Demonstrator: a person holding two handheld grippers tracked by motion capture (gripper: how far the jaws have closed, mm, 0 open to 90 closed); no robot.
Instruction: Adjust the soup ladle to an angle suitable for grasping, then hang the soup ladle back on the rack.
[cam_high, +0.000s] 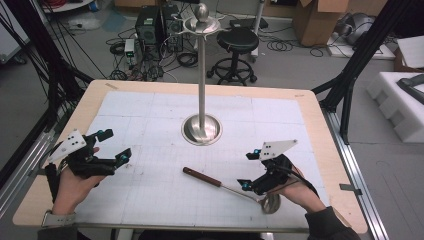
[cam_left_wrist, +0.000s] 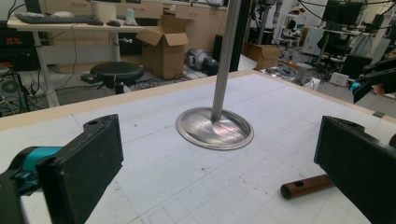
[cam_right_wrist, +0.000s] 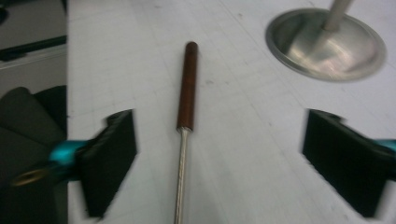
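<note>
we see the ladle (cam_high: 225, 187) lying flat on the table (cam_high: 310, 107), in front of the metal stand (cam_high: 202, 75). our right gripper (cam_high: 250, 170) hangs above its shaft, jaws apart, holding nothing. our left gripper (cam_high: 114, 145), apart too, waits left of the stand.

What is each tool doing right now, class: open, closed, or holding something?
Left tool: open, holding nothing.
Right tool: open above the ladle, not gripping it.

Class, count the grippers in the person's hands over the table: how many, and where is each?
2. The left gripper is near the table's left edge; the right gripper is above the ladle, front right.
</note>
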